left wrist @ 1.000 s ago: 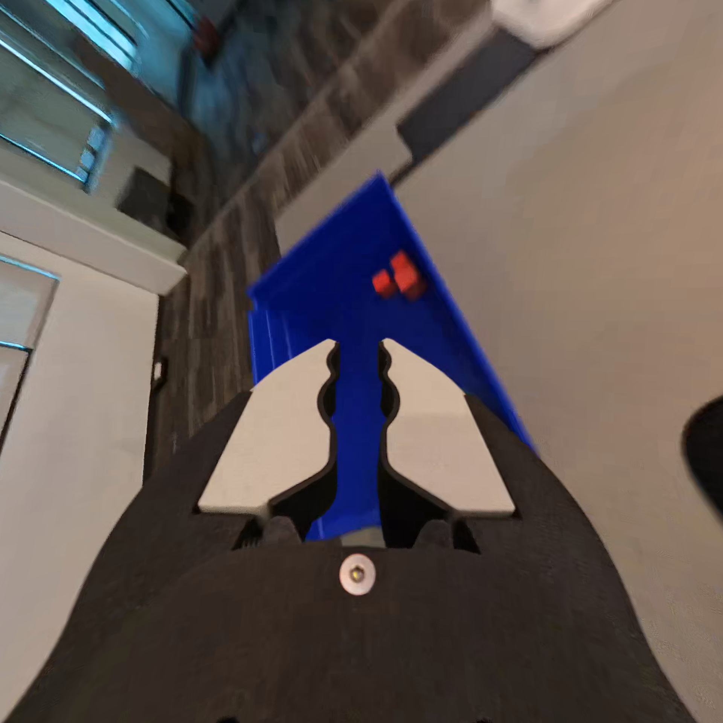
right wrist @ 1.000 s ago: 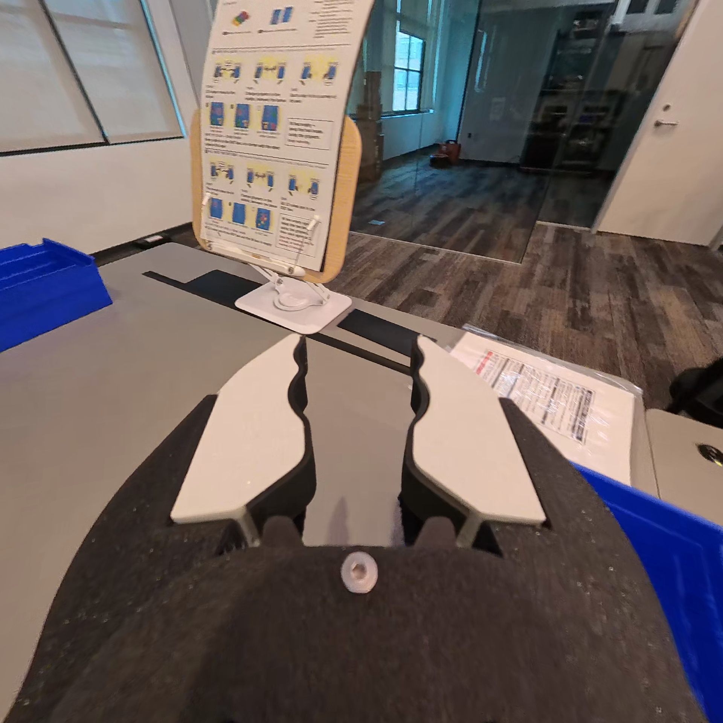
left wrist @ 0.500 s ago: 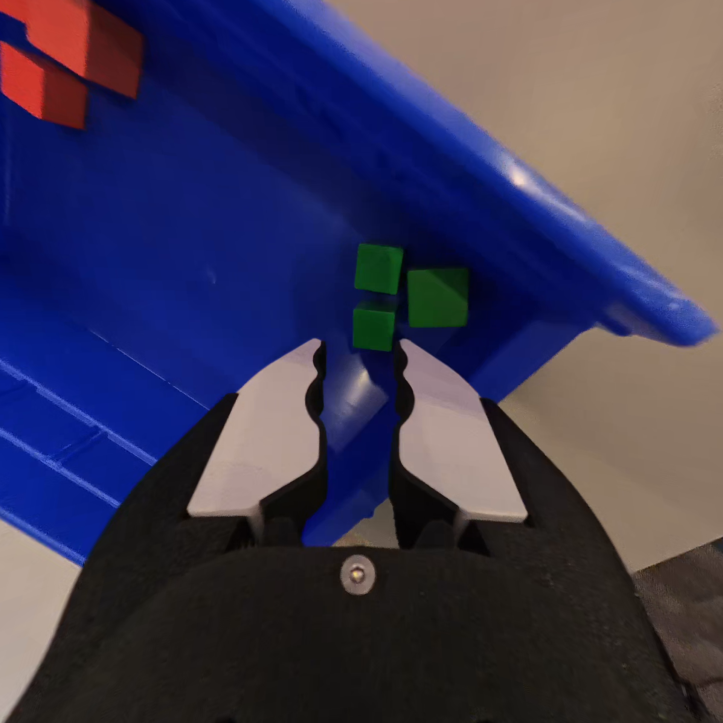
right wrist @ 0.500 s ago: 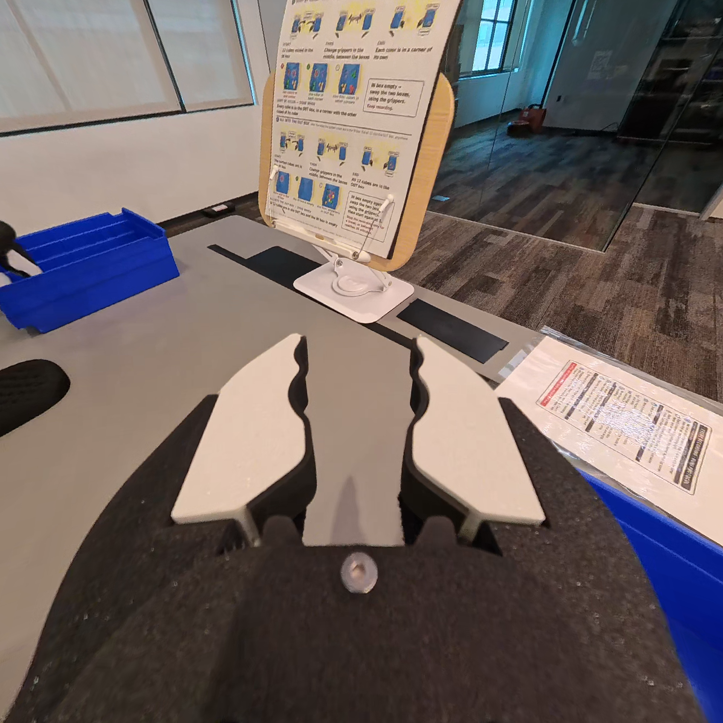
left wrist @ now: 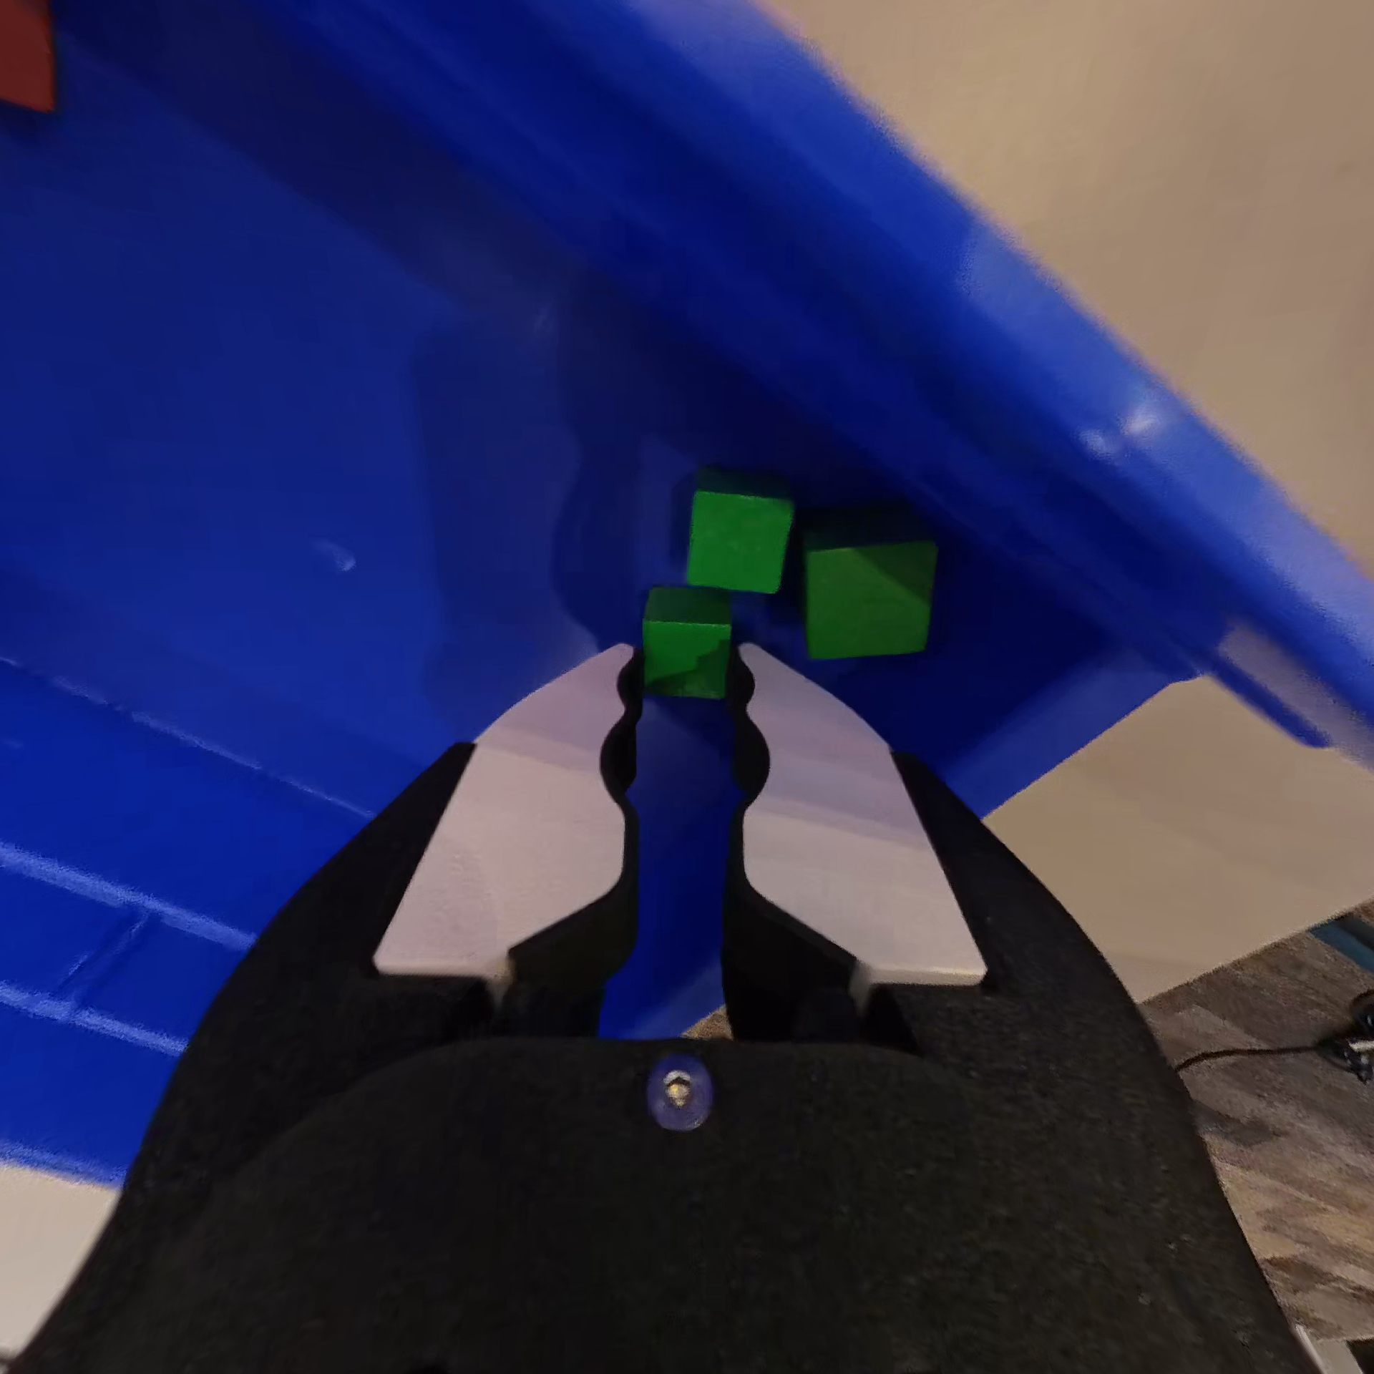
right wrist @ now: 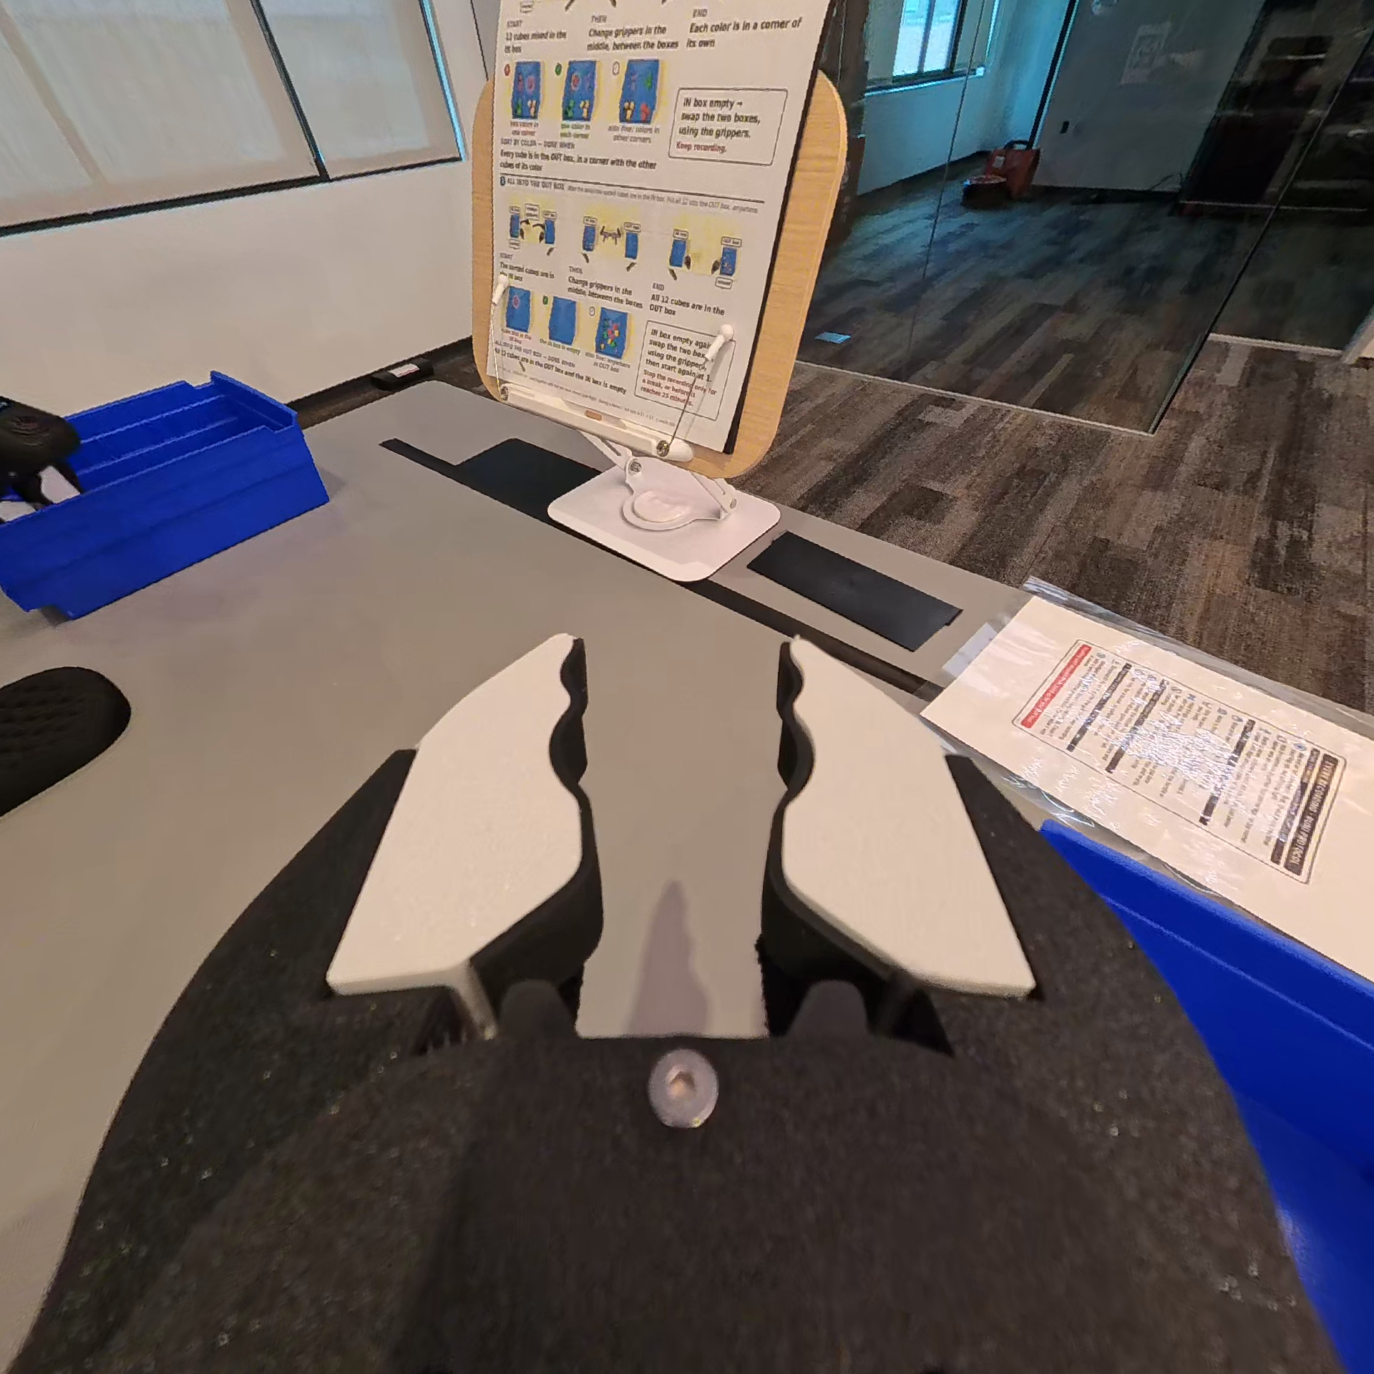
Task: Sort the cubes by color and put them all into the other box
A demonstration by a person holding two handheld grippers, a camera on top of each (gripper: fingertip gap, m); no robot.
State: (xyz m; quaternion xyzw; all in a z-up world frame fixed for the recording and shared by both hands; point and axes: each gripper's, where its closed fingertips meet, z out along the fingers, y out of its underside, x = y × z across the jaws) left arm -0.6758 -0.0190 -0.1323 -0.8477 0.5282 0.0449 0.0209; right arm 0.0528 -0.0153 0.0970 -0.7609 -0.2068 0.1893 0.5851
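Observation:
In the left wrist view, three green cubes lie in a corner of a blue box [left wrist: 372,372]. My left gripper [left wrist: 685,658] has its pads against both sides of the nearest green cube [left wrist: 684,639]. The other two green cubes [left wrist: 740,543] [left wrist: 866,602] sit just beyond it. A red cube [left wrist: 26,67] shows at the top left edge. My right gripper [right wrist: 680,654] is open and empty above the grey table [right wrist: 372,706]. The same blue box [right wrist: 186,476] stands at the far left of the right wrist view, with the left gripper [right wrist: 30,439] reaching into it.
A second blue box [right wrist: 1227,1004] has its edge at the lower right, beside my right gripper. An instruction board [right wrist: 654,223] on a white stand is at the back of the table. A laminated sheet [right wrist: 1175,751] lies at the right. A black pad [right wrist: 52,729] lies at the left.
My left gripper swung down into the blue box, moved up to the green cubes and narrowed around the nearest one. The right gripper drifted slightly and stayed open.

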